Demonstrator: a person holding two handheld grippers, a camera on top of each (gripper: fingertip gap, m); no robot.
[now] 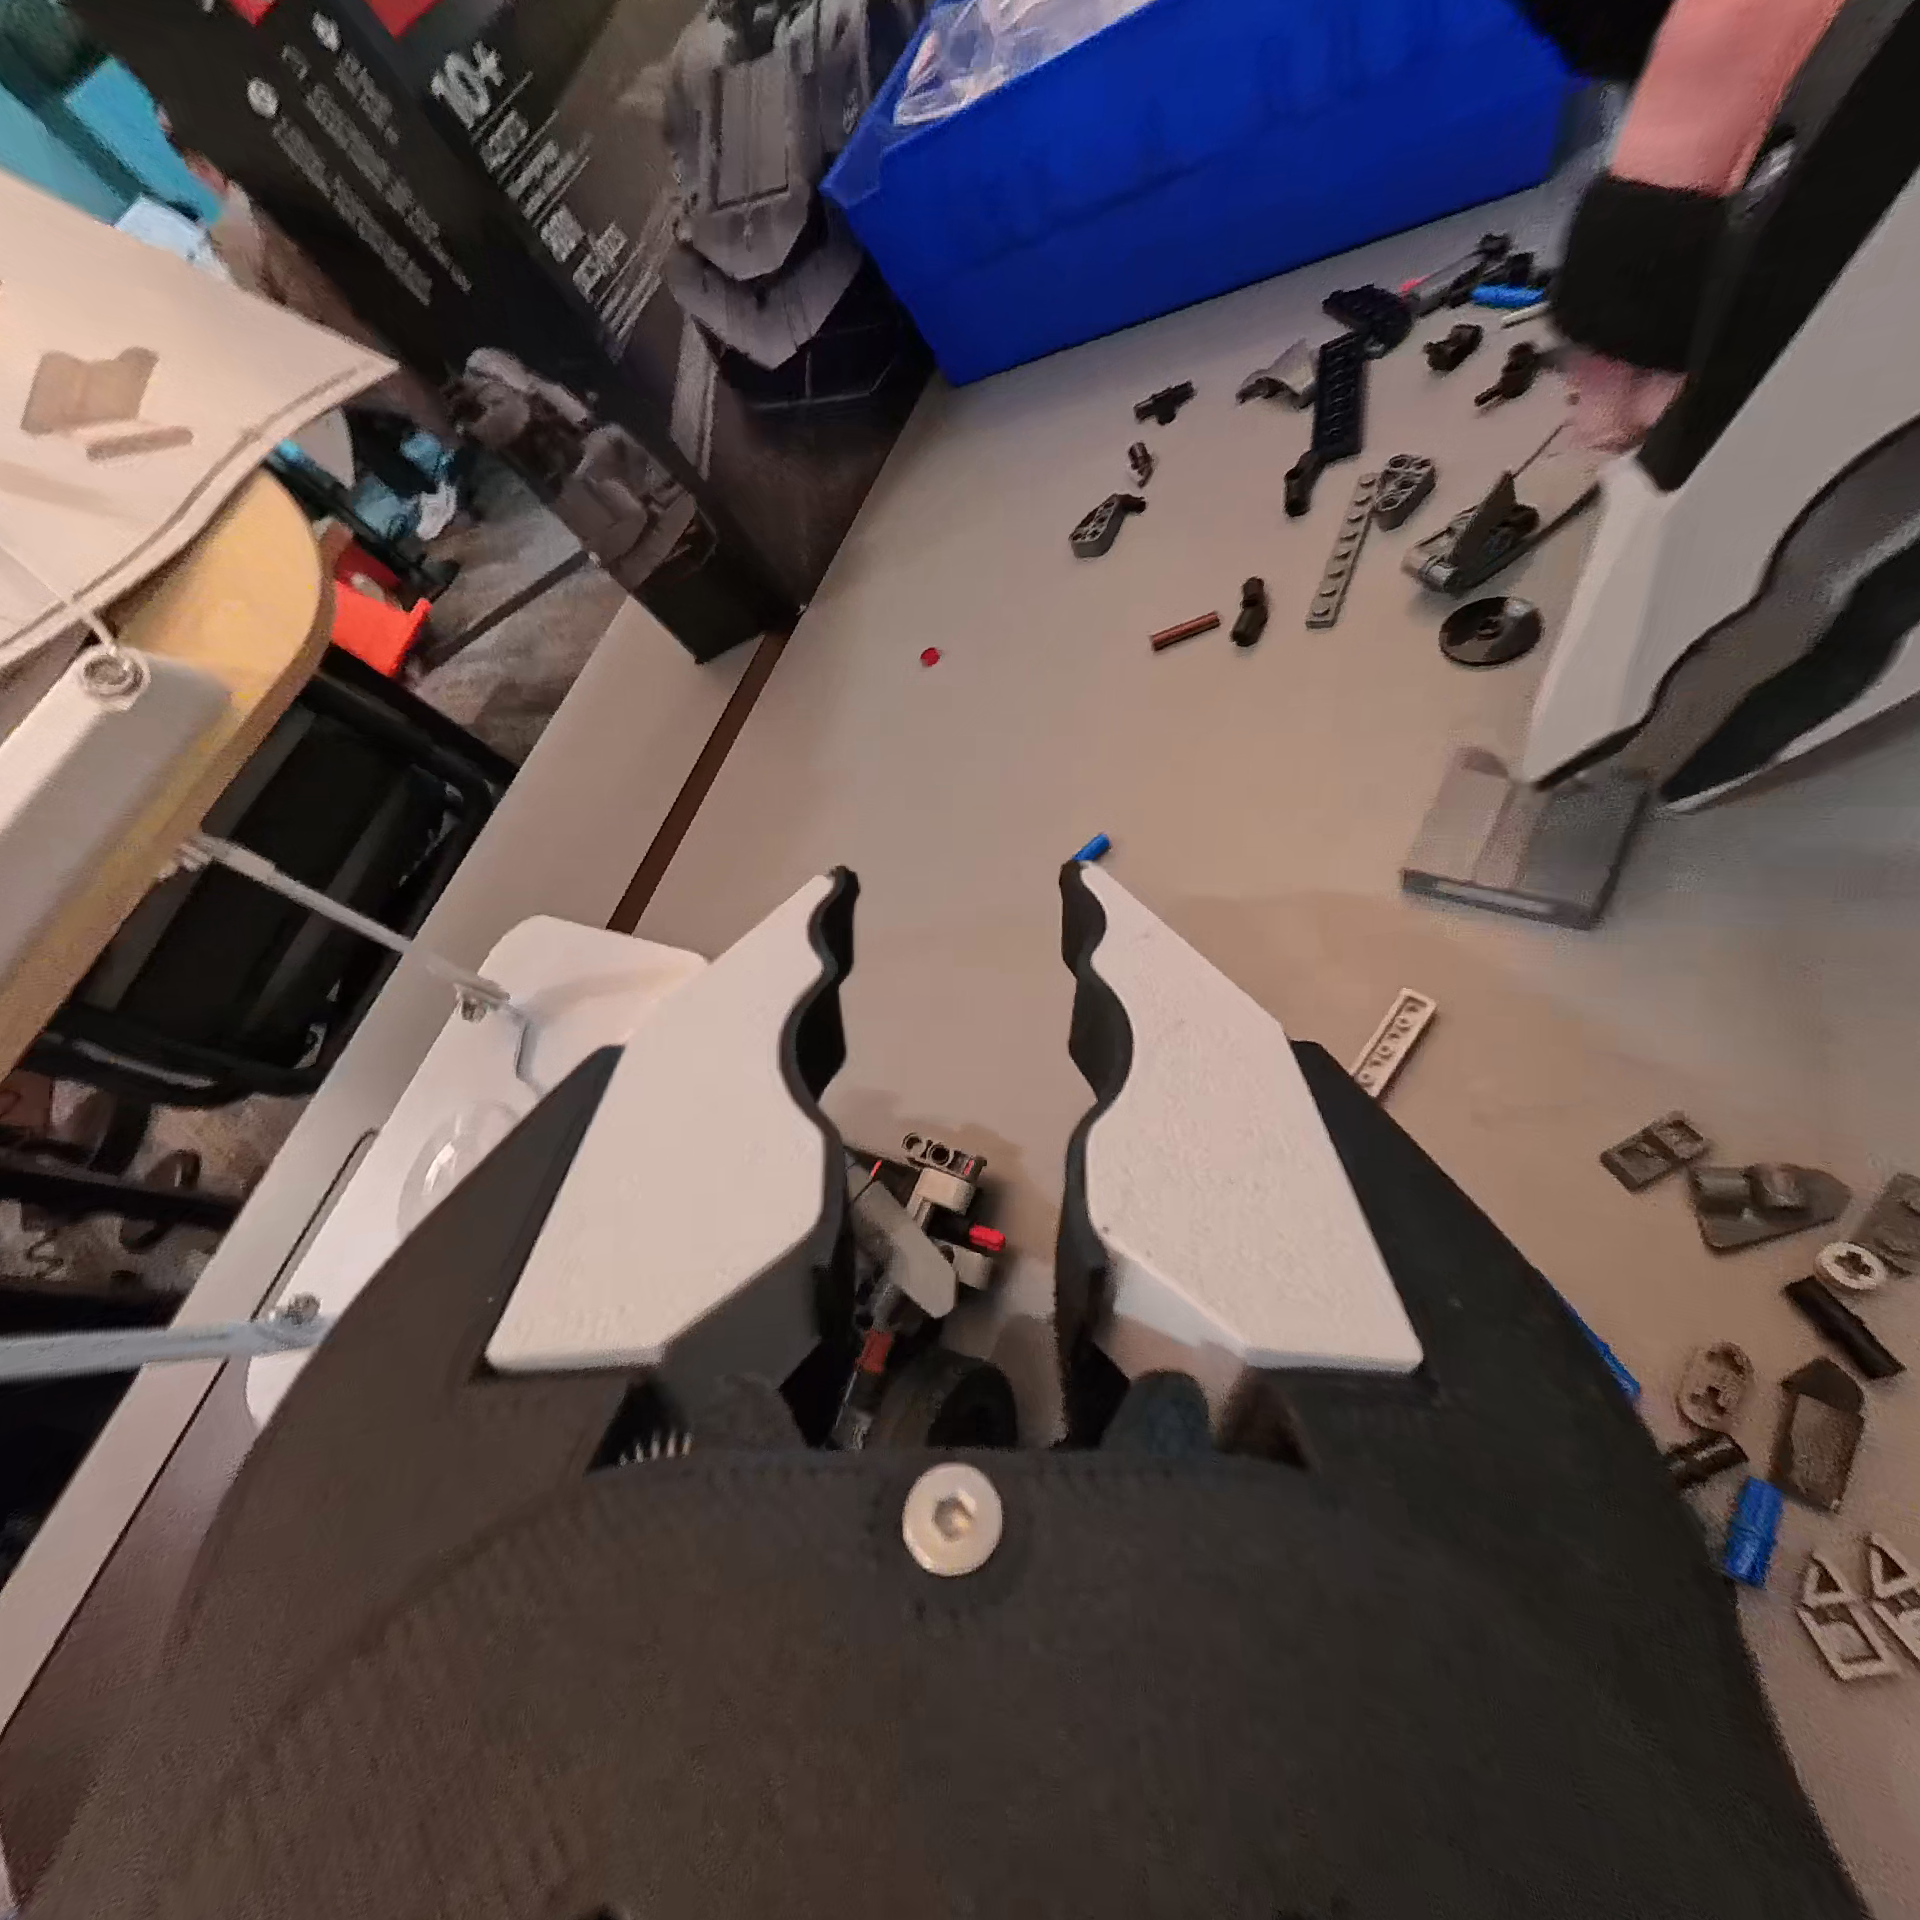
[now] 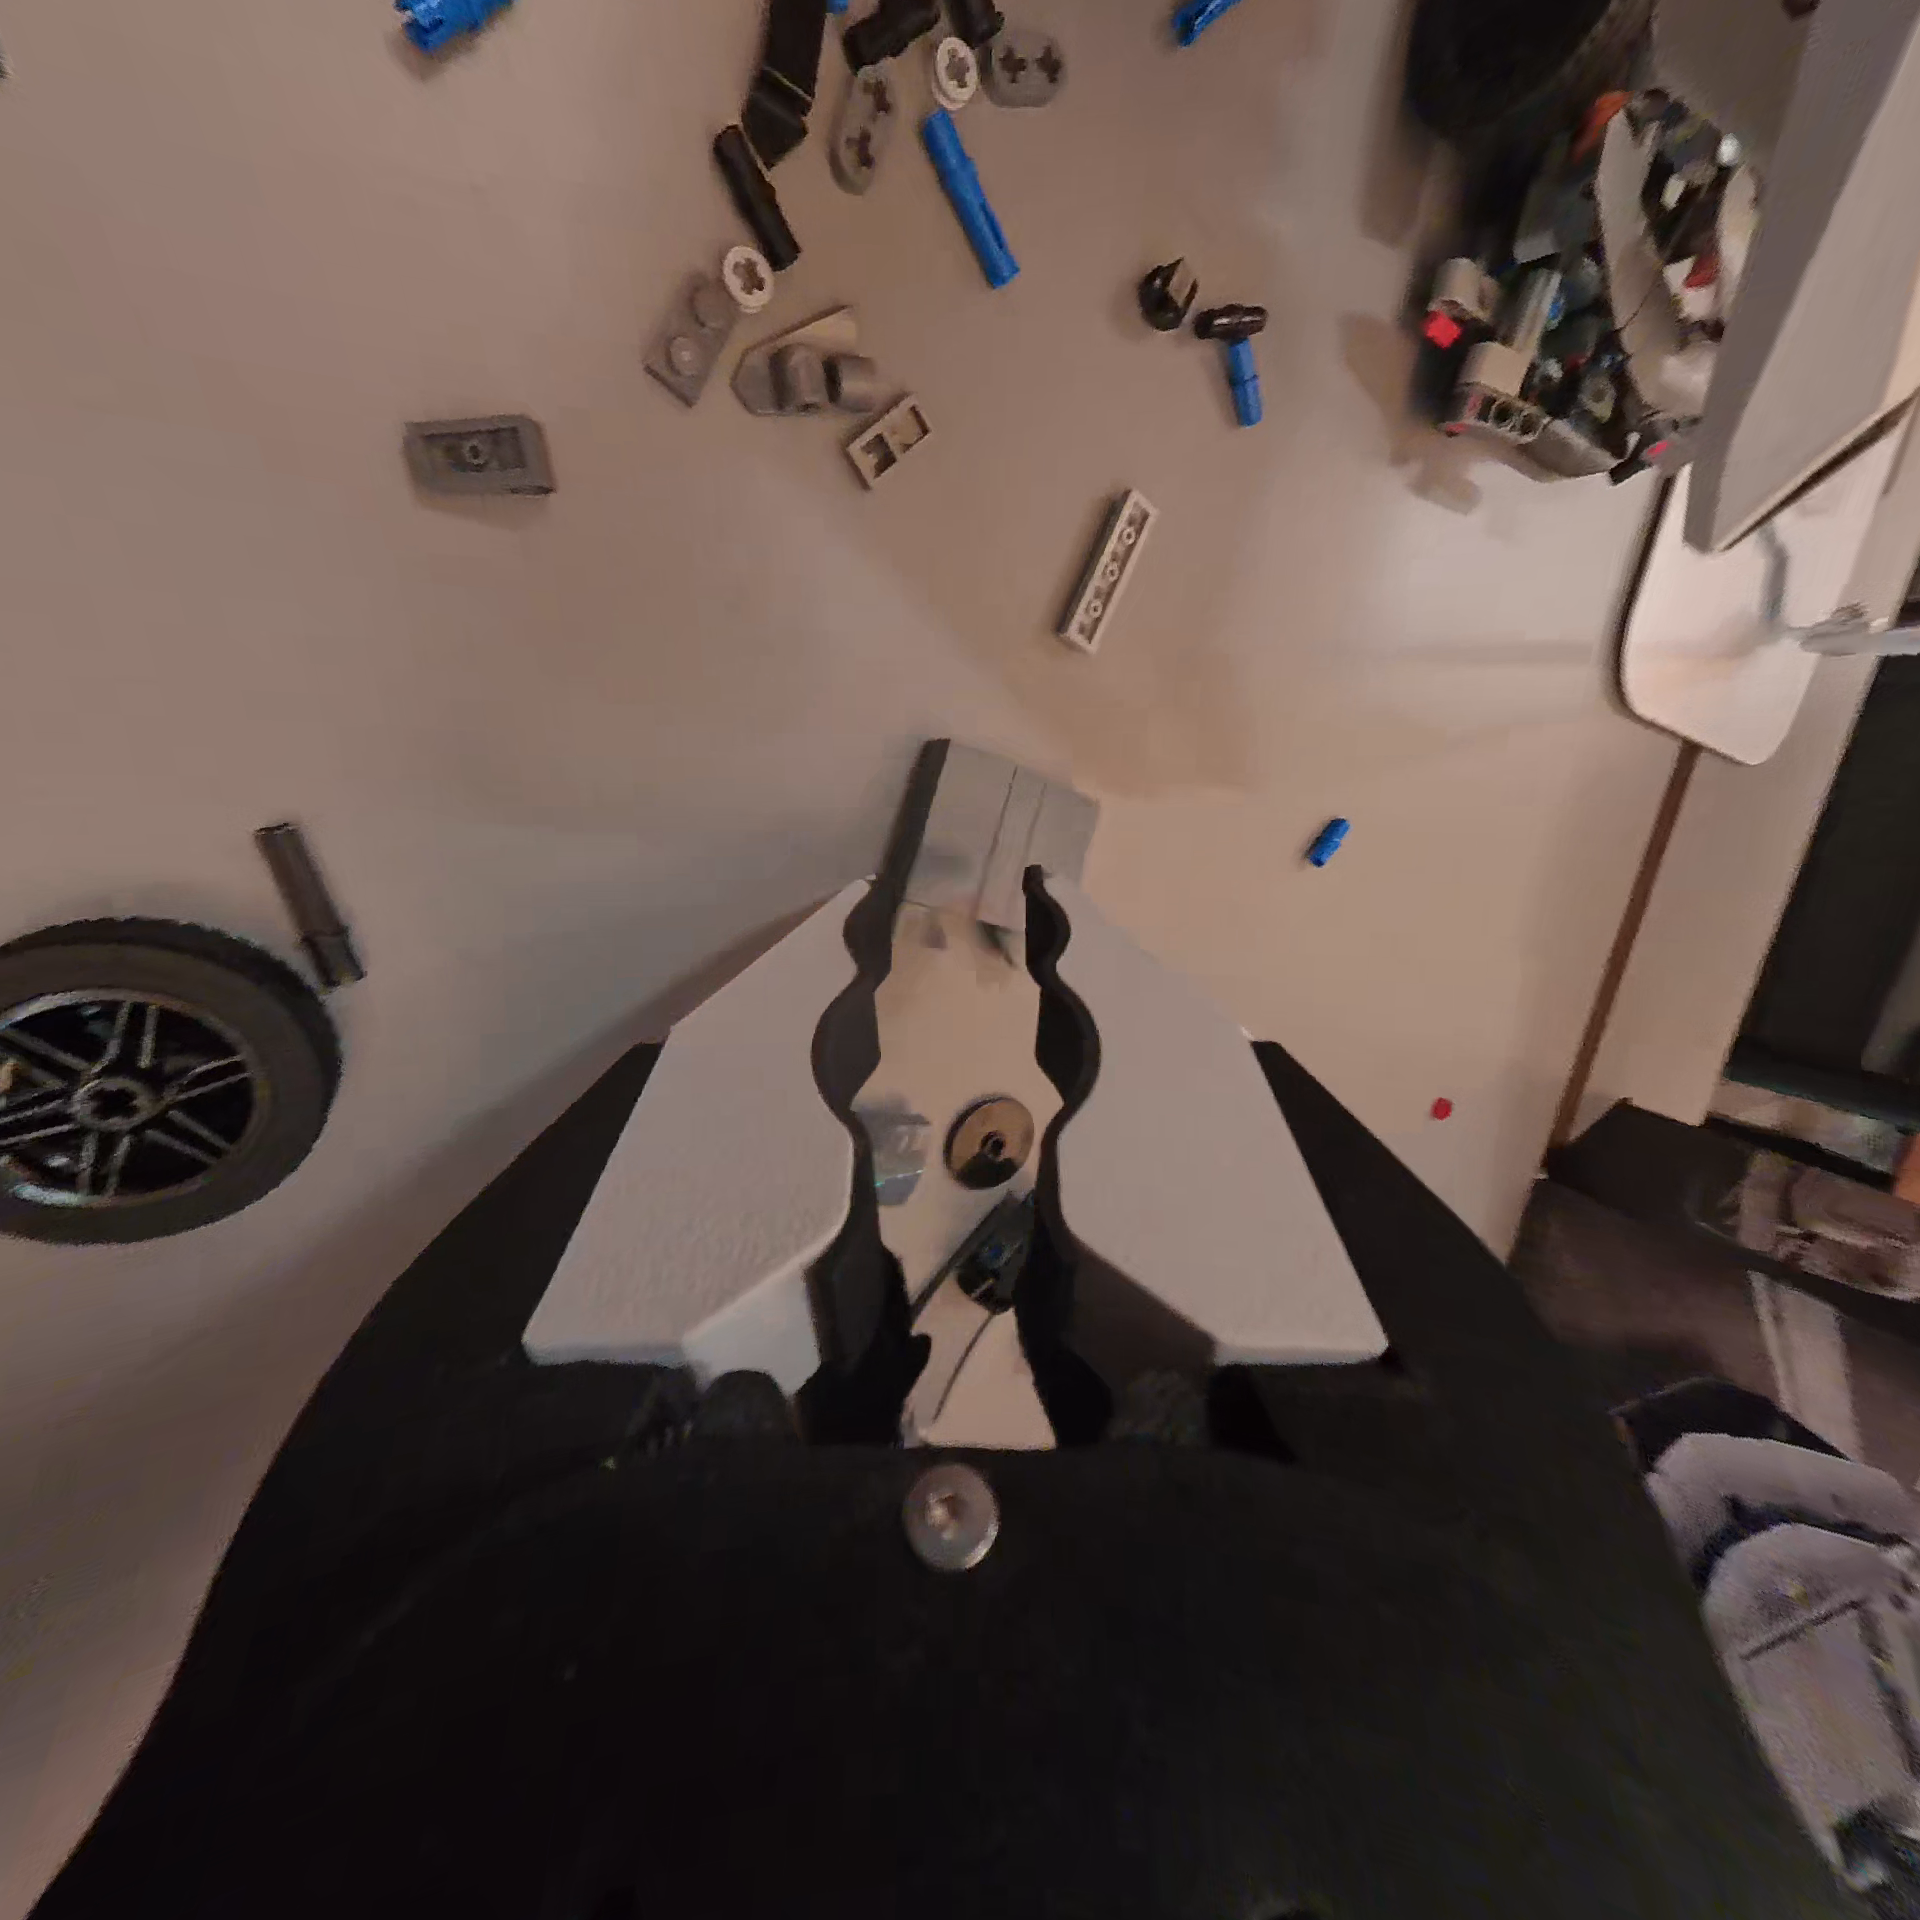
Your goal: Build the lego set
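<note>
My left gripper [image 1: 961, 878] has its tips apart, with a partly built grey, black and red lego model [image 1: 925, 1236] deep between its jaws; it looks clamped there. The model also shows in the right wrist view [image 2: 1527, 322], beside the left gripper's fingers [image 2: 1766, 312]. My right gripper [image 2: 951, 881] is nearly shut, its tips on a flat grey lego panel [image 2: 997, 810] resting on the table. In the left wrist view the right gripper [image 1: 1610, 784] stands over that panel [image 1: 1507, 868] at the right.
Loose grey, black and blue pieces [image 1: 1351, 488] lie scattered on the beige table [image 1: 1039, 748]. A blue bin [image 1: 1195, 177] and the dark set box [image 1: 623, 312] stand at the back. A spoked wheel [image 2: 125, 1101], a blue pin [image 2: 1328, 842] and a red stud [image 2: 1440, 1109] lie nearby. The blue pin [image 2: 1328, 842] is about 11 cm from both grippers' fingertips.
</note>
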